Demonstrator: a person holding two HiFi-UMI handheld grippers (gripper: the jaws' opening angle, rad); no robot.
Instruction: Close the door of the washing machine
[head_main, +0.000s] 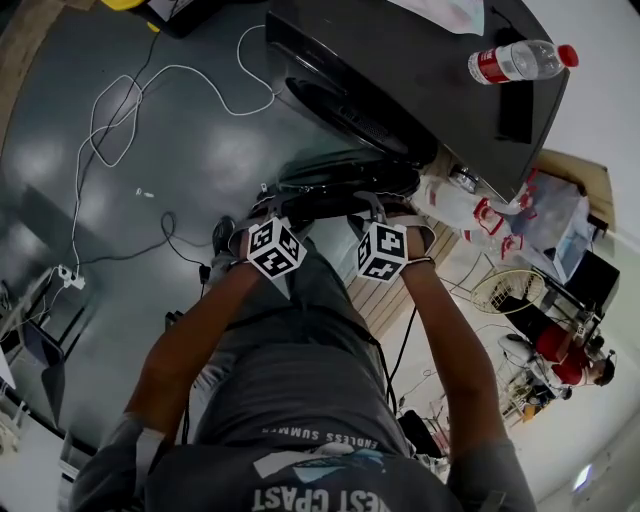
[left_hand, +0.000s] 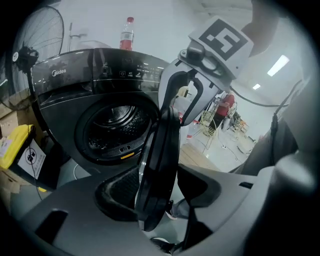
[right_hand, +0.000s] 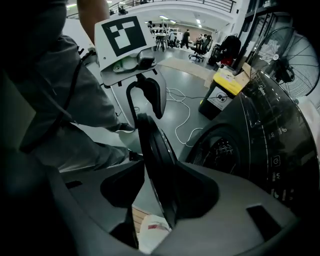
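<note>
Two claws, both mine, stand wide over one door (left_hand: 160, 150). The left gripper (left_hand: 157, 195) and the right gripper (right_hand: 160, 192) each have its dark rim between the jaws, not clamped. The door hangs open, edge toward me, with broad room between it and the drum (left_hand: 117, 127) of the one washing machine (left_hand: 75, 95). One bottle (left_hand: 127, 34) stands upright on the machine top; how full it is I cannot judge.
</note>
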